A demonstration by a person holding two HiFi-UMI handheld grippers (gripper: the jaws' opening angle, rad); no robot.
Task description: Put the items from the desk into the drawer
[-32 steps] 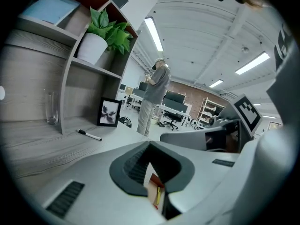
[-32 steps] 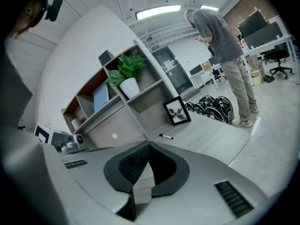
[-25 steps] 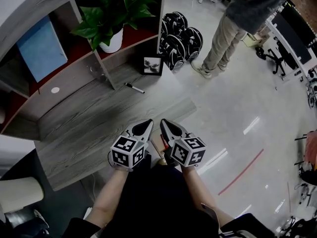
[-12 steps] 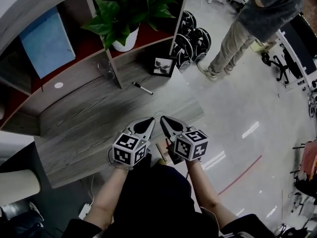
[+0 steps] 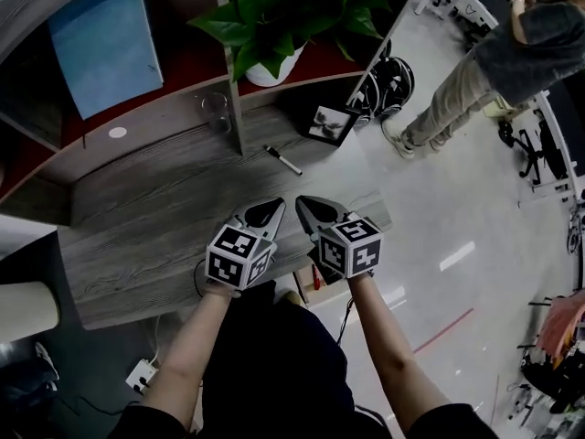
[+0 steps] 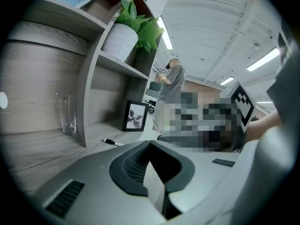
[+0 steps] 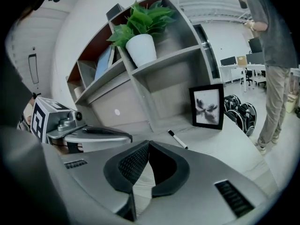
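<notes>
Spanning our view, the desk (image 5: 137, 236) lies under the left gripper (image 5: 276, 203) and right gripper (image 5: 301, 201), which we hold over its near edge, both pinched together, empty. At its back stand a frame (image 5: 331, 124), its print perhaps leaves, and a glass (image 5: 216, 113); a pen (image 5: 283, 160) lies before the frame.

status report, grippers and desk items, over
Left gripper and right gripper shut, empty. Marker, picture frame, glass on desk, untouched. Nothing blocking them. Drawer not in view.
</notes>
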